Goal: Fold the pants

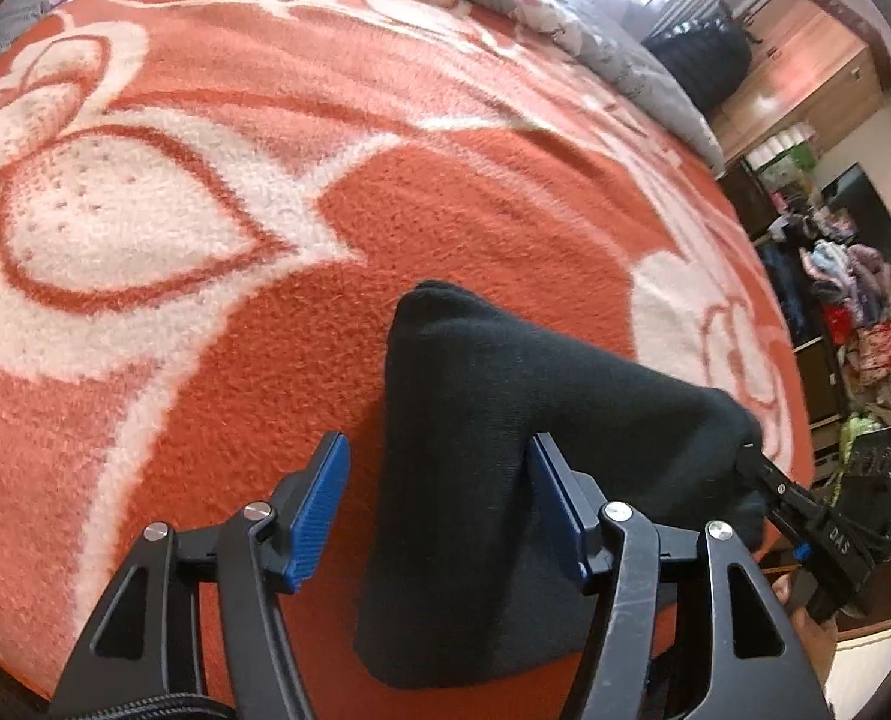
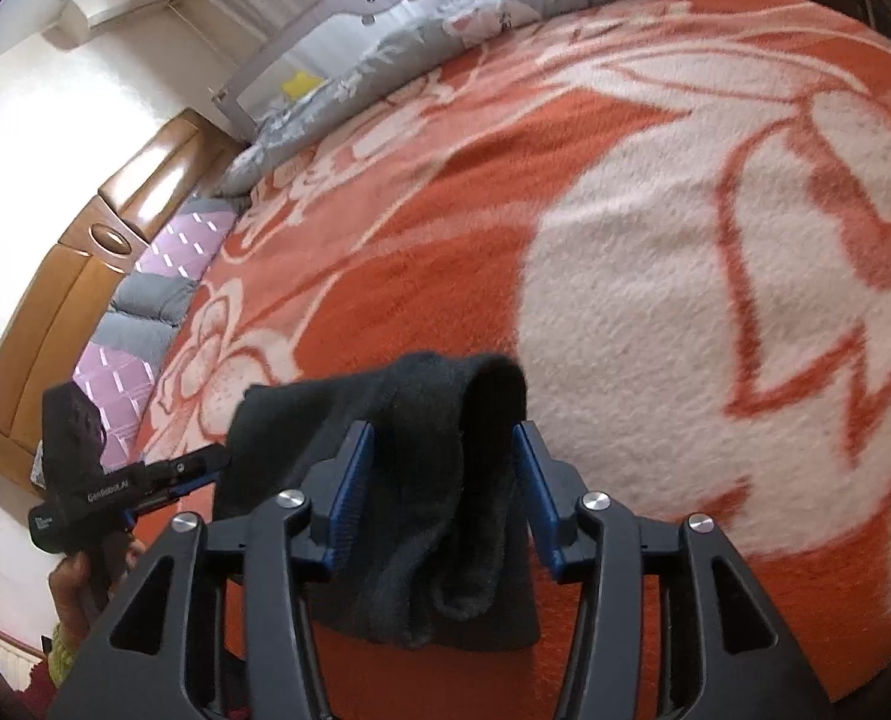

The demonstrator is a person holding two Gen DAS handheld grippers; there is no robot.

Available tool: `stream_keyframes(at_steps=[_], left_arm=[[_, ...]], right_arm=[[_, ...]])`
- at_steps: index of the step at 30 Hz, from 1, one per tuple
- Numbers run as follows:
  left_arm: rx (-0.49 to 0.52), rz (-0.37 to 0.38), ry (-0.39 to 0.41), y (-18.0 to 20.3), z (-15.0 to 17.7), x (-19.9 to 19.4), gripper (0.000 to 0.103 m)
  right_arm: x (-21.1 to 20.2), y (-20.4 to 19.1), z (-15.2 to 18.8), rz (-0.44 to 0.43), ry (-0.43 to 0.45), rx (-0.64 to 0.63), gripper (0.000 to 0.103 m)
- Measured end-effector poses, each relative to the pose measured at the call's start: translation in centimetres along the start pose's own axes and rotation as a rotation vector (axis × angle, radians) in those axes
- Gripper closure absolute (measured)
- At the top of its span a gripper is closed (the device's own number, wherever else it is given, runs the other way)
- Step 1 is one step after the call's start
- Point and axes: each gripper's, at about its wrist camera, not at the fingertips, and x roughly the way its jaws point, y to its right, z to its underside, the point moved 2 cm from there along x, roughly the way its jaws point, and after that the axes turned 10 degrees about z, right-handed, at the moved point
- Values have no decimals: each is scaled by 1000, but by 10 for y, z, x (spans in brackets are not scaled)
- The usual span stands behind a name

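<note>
Pants (image 1: 505,450) are hanging lifted over the orange blanket (image 1: 205,360) on the bed, mid-fold. Left gripper (image 1: 439,516) is showing fingers spread wide around the dark cloth, not pinching it. Right gripper (image 2: 439,498) is likewise gaping, cloth draped between. Next, I reckon, both should be closing on it.

One pair of black pants (image 1: 505,432) is seen, two tongs, left (image 1: 439,504) and right (image 2: 442,495), one orange floral blanket (image 1: 265,300), and one grey quilt (image 2: 445,18).
</note>
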Motion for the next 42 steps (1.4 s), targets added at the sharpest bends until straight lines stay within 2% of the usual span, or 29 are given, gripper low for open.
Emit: stream_keyframes(at_steps=[3,6,13,17,21,24,26,29,33,37,42], left_arm=[[-16,-13,-14,-9,3,9,39],[-56,7,-37,-22,5,21,37],[-78,23,-44,-27,8,18,33],[-84,55,-76,-24,17,11,33],[-78,68,-102,-24,32,15,31],[-106,95,-87,-30,36,18,31],[-98,97,-82,-29,36,19,33],[-46,93,-78,-17,34,22,48],[-41,92,-65,-13,34,24,52],[-50,125,-49,-12,34,19,60],[-39,131,-24,-9,32,8,67]], right_arm=[[11,1,8,60,-17,-41,54],[24,12,16,71,-39,-36,51],[22,19,16,27,-43,10,48],[20,18,22,-39,-89,31,48],[22,19,31,-53,-105,21,48],[27,24,33,-98,-124,60,48],[30,25,32,-114,-133,70,47],[32,23,33,-113,-134,65,46],[34,20,33,-118,-134,65,46],[29,15,32,-119,-127,37,53],[20,6,26,-137,-104,3,58]])
